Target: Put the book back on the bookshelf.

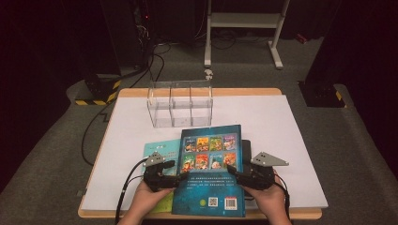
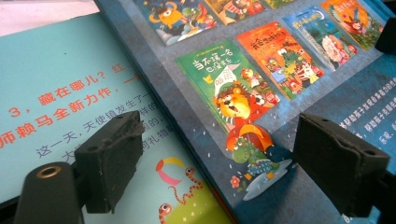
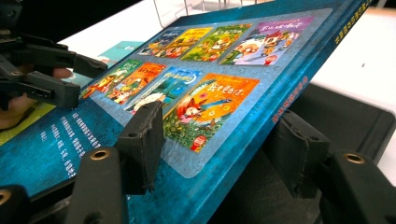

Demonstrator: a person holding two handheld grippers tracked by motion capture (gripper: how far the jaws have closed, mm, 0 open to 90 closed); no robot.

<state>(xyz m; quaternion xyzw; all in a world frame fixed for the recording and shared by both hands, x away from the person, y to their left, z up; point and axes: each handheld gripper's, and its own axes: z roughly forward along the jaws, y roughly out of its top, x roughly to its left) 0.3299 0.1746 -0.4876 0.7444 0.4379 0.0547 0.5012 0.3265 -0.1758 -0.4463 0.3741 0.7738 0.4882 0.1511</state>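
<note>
At the near edge of the desk (image 1: pixel 281 122) the blue book (image 1: pixel 211 168) rests tilted on a black book (image 1: pixel 246 150); right claw (image 3: pixel 219 140) pinches its edge, left claw (image 2: pixel 219 172) is spread. Close left before lifting toward the clear organizer (image 1: pixel 180 105)

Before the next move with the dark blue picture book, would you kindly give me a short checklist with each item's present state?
1. Right gripper has the dark blue picture book between its jaws: ok, one pad on the cover, one under the raised edge.
2. Firm pinch by the right gripper: cannot tell.
3. Left gripper clear of the book: ok, jaws stand open above its left edge.
4. Clear plastic three-slot organiser upright behind the book: ok.
5. Light teal booklet free of the blue book: not ok, the blue book overlaps it.
6. Black flat pad beneath the book's right edge: ok, lies flat.
</note>
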